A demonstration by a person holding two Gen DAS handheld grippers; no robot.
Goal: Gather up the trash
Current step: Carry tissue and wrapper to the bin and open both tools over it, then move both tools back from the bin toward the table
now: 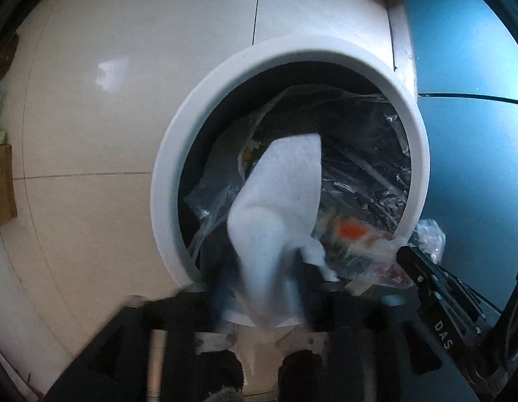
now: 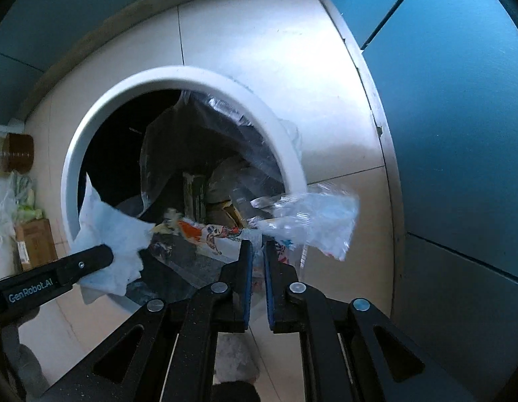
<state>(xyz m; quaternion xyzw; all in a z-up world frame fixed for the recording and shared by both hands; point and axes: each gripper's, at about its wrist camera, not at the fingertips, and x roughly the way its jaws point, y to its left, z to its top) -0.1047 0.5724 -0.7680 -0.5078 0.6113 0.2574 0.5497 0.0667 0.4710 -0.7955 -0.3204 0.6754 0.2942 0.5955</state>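
A round white trash bin (image 1: 165,181) stands on the tile floor, lined with clear plastic and holding dark bags and wrappers. A white paper towel (image 1: 279,201) hangs over its near rim, draped between the blurred fingers of my left gripper (image 1: 265,278), which stand apart and do not pinch it. In the right wrist view the towel (image 2: 115,238) lies against one left finger (image 2: 88,263). My right gripper (image 2: 257,251) points down over the bin's edge (image 2: 292,154), its blue pads a narrow gap apart. A clear plastic wrapper (image 2: 312,224) flutters just past its tips, with a tail in the gap.
Blue wall panels (image 1: 466,50) (image 2: 459,117) run close behind the bin. A cardboard box (image 1: 1,184) (image 2: 36,244) with green and white bags sits on the floor to the left, a brown roll (image 2: 19,152) beyond it. Pale floor tiles (image 1: 108,100) stretch away to the left.
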